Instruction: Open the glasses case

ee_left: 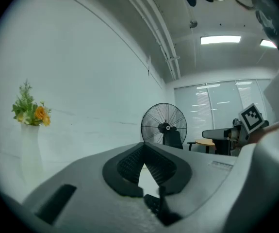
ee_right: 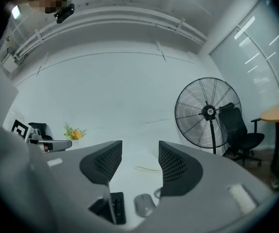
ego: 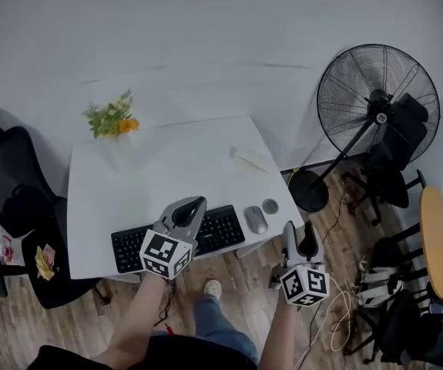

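The glasses case (ego: 250, 160) is a pale, flat, oblong thing lying closed on the white desk (ego: 167, 168), far right of centre. In the right gripper view the glasses case (ee_right: 147, 169) shows small between the jaws, well ahead. My left gripper (ego: 192, 204) hovers over the black keyboard (ego: 206, 233) near the desk's front edge; its tips meet in the left gripper view (ee_left: 144, 147), shut with nothing held. My right gripper (ego: 299, 230) hangs off the desk's front right corner, open and empty (ee_right: 140, 152). Both are well short of the case.
A grey mouse (ego: 256, 220) and a small round disc (ego: 270, 206) lie right of the keyboard. A white vase with flowers (ego: 113, 122) stands at the back left. A standing fan (ego: 375, 106) is right of the desk, a black office chair (ego: 13, 199) on the left.
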### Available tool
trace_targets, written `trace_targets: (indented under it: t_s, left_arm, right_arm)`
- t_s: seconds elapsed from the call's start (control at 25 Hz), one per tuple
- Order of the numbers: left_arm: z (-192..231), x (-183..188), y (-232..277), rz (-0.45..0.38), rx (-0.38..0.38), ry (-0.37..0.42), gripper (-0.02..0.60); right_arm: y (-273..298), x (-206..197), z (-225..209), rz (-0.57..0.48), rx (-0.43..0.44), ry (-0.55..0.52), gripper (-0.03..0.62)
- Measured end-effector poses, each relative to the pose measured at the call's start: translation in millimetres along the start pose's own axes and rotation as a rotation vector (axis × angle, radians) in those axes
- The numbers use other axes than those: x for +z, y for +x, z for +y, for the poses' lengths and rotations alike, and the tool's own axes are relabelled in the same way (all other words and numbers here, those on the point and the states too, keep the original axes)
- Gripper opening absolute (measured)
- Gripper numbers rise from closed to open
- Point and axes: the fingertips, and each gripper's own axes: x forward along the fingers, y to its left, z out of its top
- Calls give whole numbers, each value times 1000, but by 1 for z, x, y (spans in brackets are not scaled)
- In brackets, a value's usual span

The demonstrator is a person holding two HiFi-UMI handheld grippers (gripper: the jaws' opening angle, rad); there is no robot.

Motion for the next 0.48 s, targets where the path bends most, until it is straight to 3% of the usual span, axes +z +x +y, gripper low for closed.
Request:
trace_targets:
  t_s: [0.2, 0.48]
  left_arm:
    - [29, 5, 83, -7, 67, -16, 8]
    - [47, 10, 136, 10, 107, 4, 8]
  right_arm:
    - [92, 0, -48, 44, 64, 1, 230]
    - [164, -7, -64, 73, 132, 33, 230]
